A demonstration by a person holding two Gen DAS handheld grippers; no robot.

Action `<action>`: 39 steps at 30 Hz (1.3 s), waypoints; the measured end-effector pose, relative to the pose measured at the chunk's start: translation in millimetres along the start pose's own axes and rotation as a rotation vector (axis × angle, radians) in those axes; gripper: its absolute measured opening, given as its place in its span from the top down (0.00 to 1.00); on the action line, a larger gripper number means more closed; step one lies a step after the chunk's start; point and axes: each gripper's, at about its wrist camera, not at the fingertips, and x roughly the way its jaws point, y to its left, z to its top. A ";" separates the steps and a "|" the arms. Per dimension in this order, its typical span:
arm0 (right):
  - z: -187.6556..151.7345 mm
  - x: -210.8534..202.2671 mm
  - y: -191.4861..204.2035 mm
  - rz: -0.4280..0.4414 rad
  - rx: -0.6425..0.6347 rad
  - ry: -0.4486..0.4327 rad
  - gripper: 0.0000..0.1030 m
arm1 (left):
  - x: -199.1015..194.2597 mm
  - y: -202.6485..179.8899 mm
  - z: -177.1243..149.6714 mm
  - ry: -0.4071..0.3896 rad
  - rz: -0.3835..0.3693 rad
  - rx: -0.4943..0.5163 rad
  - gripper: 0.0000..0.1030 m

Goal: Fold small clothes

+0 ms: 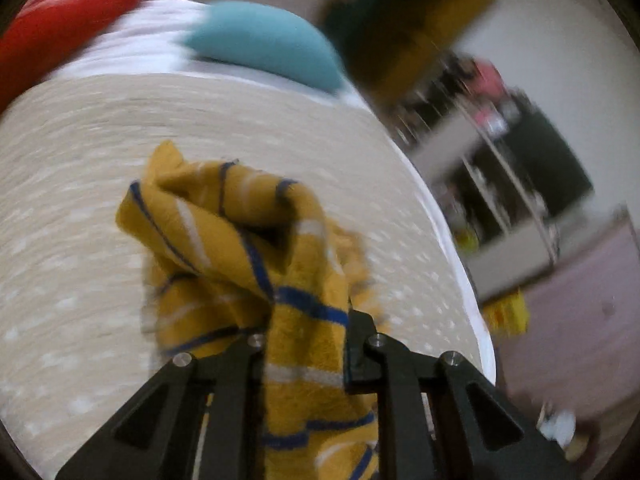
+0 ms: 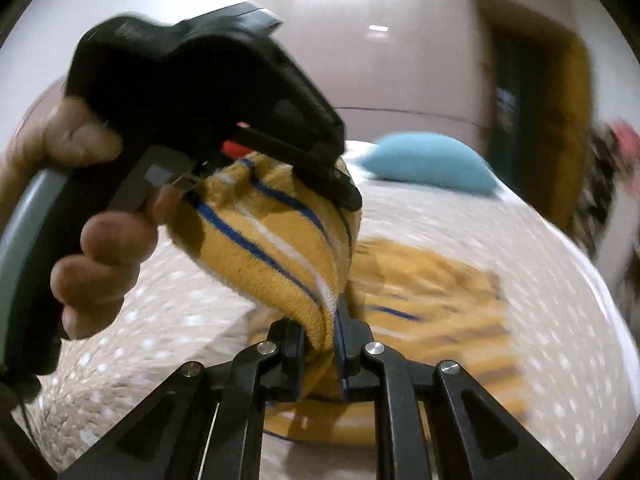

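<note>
Striped garment (image 1: 256, 248) pinched by both hand-held grippers above the dotted beige bedspread (image 1: 72, 208).

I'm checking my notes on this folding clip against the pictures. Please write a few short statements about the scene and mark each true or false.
1. The left gripper is shut on the yellow striped garment. True.
2. The right gripper is open and holds nothing. False: it is shut on the same garment.
3. The garment has blue and white stripes. True.
4. The blue cushion lies on the floor. False: it lies on the bed, at its far end.
5. The whole garment lies flat. False: part of it is lifted and bunched between the two grippers.
</note>
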 end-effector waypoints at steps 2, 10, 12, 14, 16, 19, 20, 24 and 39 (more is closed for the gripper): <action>-12.6 -5.8 -42.5 -0.032 0.112 0.015 0.88 | 39.8 -36.2 -2.7 0.092 -0.040 0.076 0.78; -58.6 3.5 -97.6 0.073 0.368 0.111 0.83 | 18.5 -49.9 -22.1 0.035 -0.094 0.036 0.45; -60.0 8.4 -103.1 0.086 0.381 0.113 0.79 | -4.1 -38.4 -31.5 -0.017 -0.044 0.019 0.34; -68.9 8.6 -109.8 0.106 0.430 0.116 0.66 | -25.0 -14.6 -46.9 -0.058 0.037 -0.008 0.32; -76.3 5.0 -121.3 0.156 0.511 0.107 0.61 | -32.2 3.7 -64.6 -0.067 0.116 -0.032 0.32; -84.3 -1.8 -138.0 0.213 0.598 0.099 0.59 | -35.1 30.0 -90.0 -0.049 0.156 -0.085 0.32; -85.7 -6.2 -137.6 0.218 0.612 0.099 0.58 | -33.1 39.0 -96.0 -0.041 0.153 -0.108 0.32; -83.9 -45.1 -159.9 0.161 0.612 0.038 0.55 | -24.6 54.0 -102.2 -0.041 0.146 -0.147 0.32; 4.2 79.7 -190.6 0.210 0.485 0.275 0.93 | 27.4 40.8 -101.6 -0.018 0.221 -0.065 0.32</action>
